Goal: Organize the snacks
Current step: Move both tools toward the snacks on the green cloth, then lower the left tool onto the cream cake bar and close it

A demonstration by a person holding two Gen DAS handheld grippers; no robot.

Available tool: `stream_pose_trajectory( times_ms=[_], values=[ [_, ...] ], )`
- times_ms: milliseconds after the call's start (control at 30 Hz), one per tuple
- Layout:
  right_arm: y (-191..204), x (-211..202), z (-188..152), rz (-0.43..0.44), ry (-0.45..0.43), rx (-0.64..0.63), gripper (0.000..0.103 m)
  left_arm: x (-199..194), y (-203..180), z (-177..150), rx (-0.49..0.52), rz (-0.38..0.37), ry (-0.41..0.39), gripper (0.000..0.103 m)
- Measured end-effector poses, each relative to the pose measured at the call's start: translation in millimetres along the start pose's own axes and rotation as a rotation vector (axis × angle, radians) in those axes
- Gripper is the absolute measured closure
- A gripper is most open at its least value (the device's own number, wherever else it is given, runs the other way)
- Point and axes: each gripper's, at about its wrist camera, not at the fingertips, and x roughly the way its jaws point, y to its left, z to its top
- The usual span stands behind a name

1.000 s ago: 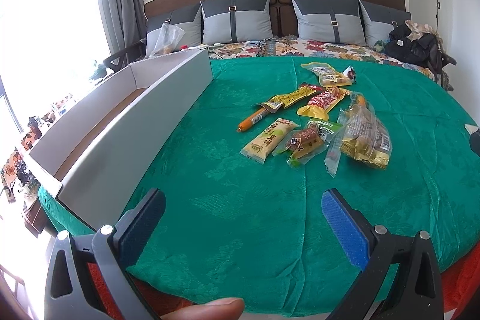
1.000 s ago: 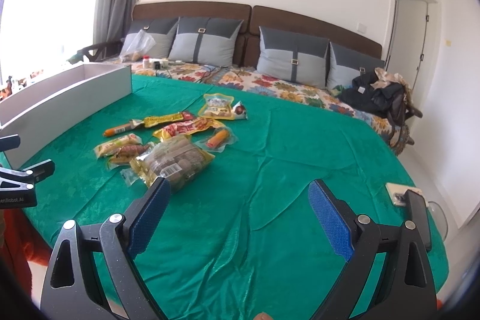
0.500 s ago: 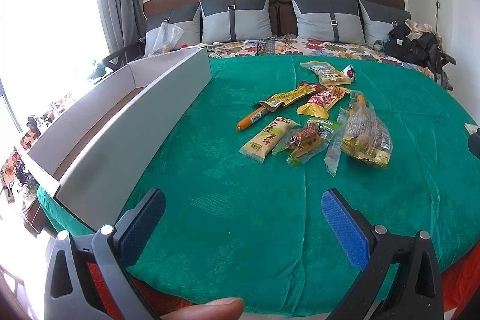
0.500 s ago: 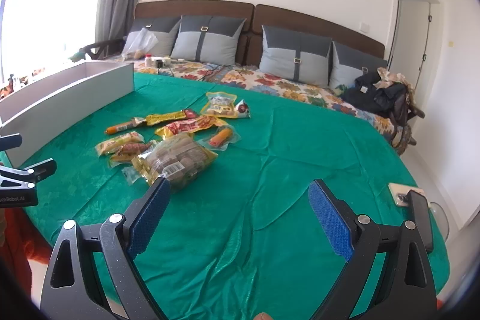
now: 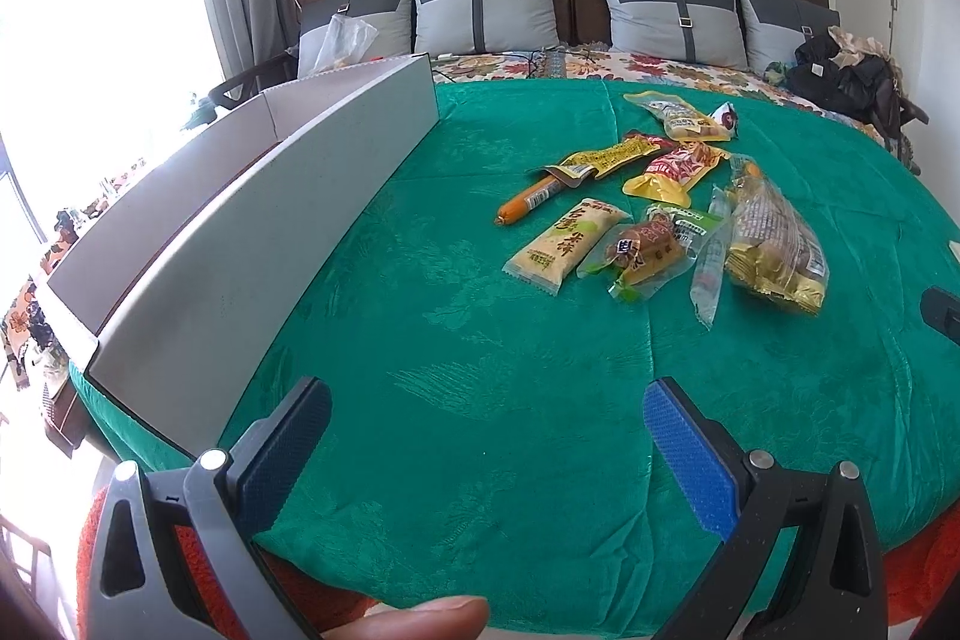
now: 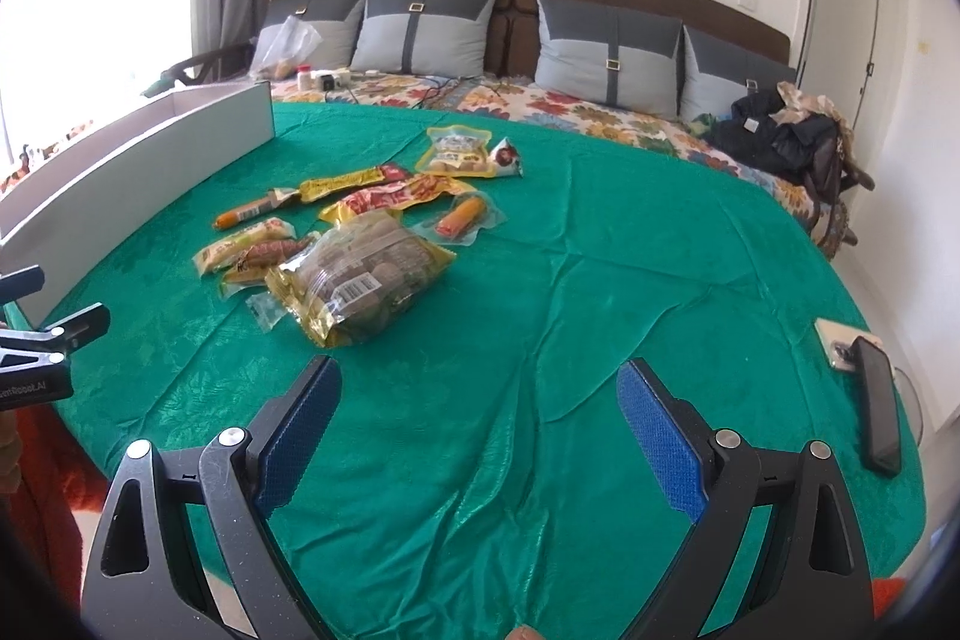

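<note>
Several snack packets lie in a loose pile on the green bedspread (image 5: 480, 340). Among them are an orange sausage (image 5: 528, 202), a pale yellow bar (image 5: 564, 244) and a big clear bag of brown snacks (image 5: 774, 244), which also shows in the right wrist view (image 6: 366, 274). A long white open box (image 5: 270, 232) stands along the left edge of the bed. My left gripper (image 5: 486, 436) is open and empty, near the bed's front edge. My right gripper (image 6: 477, 418) is open and empty, just short of the big bag.
Grey pillows (image 5: 486, 4) line the brown headboard. A black bag with clothes (image 6: 780, 136) sits at the far right. A dark phone (image 6: 876, 406) lies on the bed's right edge. The left gripper's tip (image 6: 54, 334) shows at the left of the right wrist view.
Both views have shifted slightly nearer the snacks and the box. Both grippers stay open and empty.
</note>
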Motion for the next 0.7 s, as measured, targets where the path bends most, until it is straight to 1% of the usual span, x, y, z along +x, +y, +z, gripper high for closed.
stream_pose_trajectory(
  times_ms=[67,133,200,267,300,367,400,467,500,567,633,700],
  values=[
    [7.6,14.0,13.0,0.055,0.042,0.037,0.008,4.1,2.4,-0.4,-0.005,0.006,0.005,0.0],
    [19.0,24.6,29.9,0.097,0.052,0.055,0.008,6.8,5.8,-1.4,-0.009,0.011,0.007,0.0],
    [36.2,41.0,48.6,0.136,0.08,0.038,0.008,9.1,8.3,-2.6,-0.012,0.012,0.016,0.0],
    [53.0,65.6,59.5,0.161,0.143,0.003,0.008,11.7,11.6,-3.3,-0.017,0.014,0.026,0.0],
    [59.2,78.6,60.3,0.152,0.178,-0.023,0.008,12.8,13.1,-3.6,-0.018,0.016,0.031,0.0],
    [63.3,103.9,54.7,0.08,0.262,-0.092,0.008,14.2,16.3,-4.5,-0.021,0.02,0.039,0.0],
    [57.1,110.1,50.7,0.049,0.281,-0.098,0.008,14.8,18.0,-4.8,-0.022,0.022,0.044,0.0],
    [27.9,105.7,43.8,0.027,0.252,-0.034,0.008,16.7,21.3,-5.9,-0.024,0.02,0.059,0.0],
    [12.5,101.7,41.0,-0.02,0.245,-0.011,0.008,19.4,22.4,-6.2,-0.028,0.018,0.071,0.0],
    [-12.0,91.4,32.9,-0.099,0.235,-0.008,0.008,28.4,23.7,-6.4,-0.045,0.004,0.106,0.0],
    [-32.6,77.8,23.9,-0.125,0.221,-0.023,0.008,38.9,23.7,-5.7,-0.07,-0.013,0.142,0.0],
    [-46.6,64.0,9.7,-0.126,0.214,-0.018,0.008,47.6,20.7,-5.9,-0.073,-0.02,0.165,0.0]
  ],
)
